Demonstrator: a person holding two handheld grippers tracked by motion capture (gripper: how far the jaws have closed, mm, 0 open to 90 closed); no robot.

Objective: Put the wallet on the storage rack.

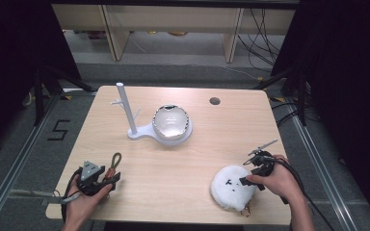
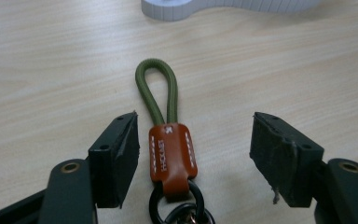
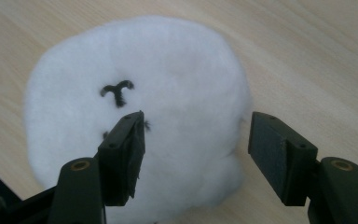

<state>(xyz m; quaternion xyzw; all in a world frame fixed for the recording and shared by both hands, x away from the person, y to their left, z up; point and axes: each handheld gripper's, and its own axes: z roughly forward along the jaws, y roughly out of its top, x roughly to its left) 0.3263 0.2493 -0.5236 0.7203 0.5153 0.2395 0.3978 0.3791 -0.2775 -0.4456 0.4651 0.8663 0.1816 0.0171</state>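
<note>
Nearest me, at the front left of the light wooden worktop (image 1: 173, 168), my left gripper (image 2: 193, 156) stands wide open around a keyring strap: an orange-brown leather tab with white stitching on a black metal ring (image 2: 175, 158), topped by an olive-green cord loop (image 2: 156, 88). The tab lies between the jaws, nearer the left one, though I cannot say for sure that they touch. White lettering is stamped down the tab; at this angle it is too small and sideways for me to read with any confidence.

At the front right, my right gripper (image 3: 193, 147) is also spread wide, poised over a round white fluffy plush charm with a small black stitched face (image 3: 135, 112), which lies flat on the worktop. One jaw sits over the fluff, the other just past its edge.

I judge this the reach-and-grasp step on both sides. Next I need to centre the left jaws on the leather tab and close, then lower the right and pinch the plush.

Farther back, mid-worktop, stands a white tree-shaped hanger stand (image 1: 125, 110) whose base dish carries a shiny silver bowl-like object (image 1: 171, 122).
</note>
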